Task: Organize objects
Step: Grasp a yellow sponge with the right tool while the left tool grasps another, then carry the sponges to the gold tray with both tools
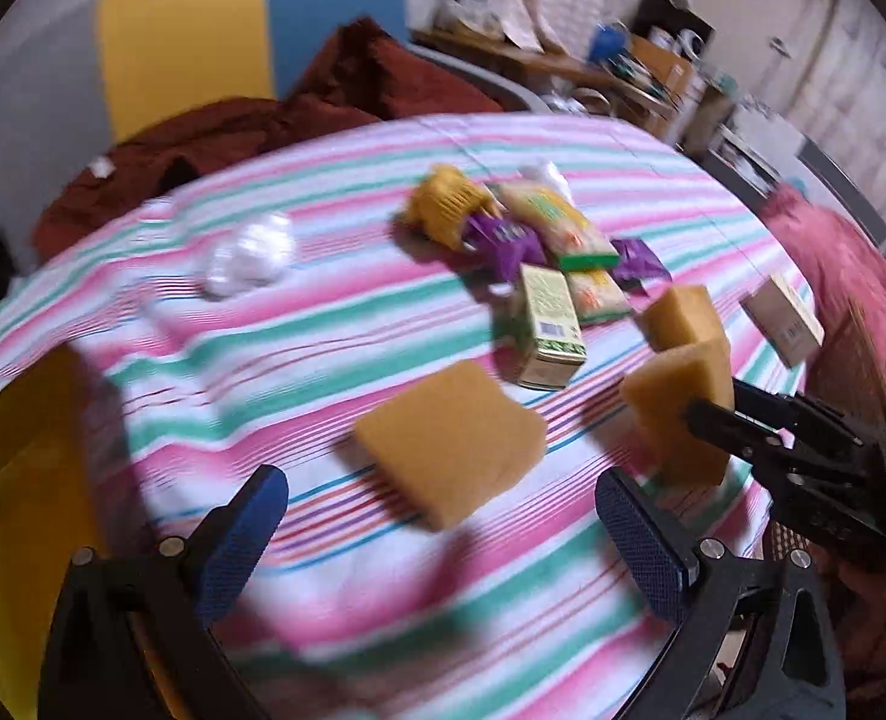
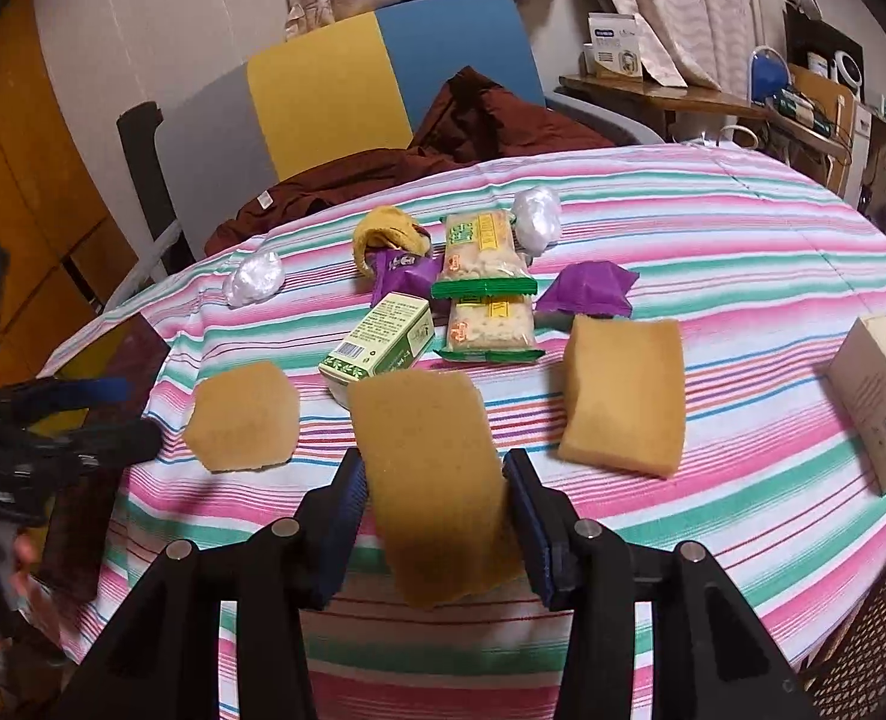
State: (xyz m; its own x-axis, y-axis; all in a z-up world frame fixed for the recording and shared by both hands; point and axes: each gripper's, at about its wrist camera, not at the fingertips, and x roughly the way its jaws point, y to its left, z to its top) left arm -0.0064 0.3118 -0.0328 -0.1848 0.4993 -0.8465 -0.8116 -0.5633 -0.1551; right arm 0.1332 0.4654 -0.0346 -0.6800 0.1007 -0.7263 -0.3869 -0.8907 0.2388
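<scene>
your right gripper pinches a tan sponge by its side edges above the striped tablecloth.

left wrist view: your left gripper hangs wide open, empty, above a flat sponge on the cloth. right wrist view: the held slab looks light, soft and porous, likely to buckle, so take it across the narrow width; two more sponges, a green carton and crinkly snack packets lie beyond.
</scene>
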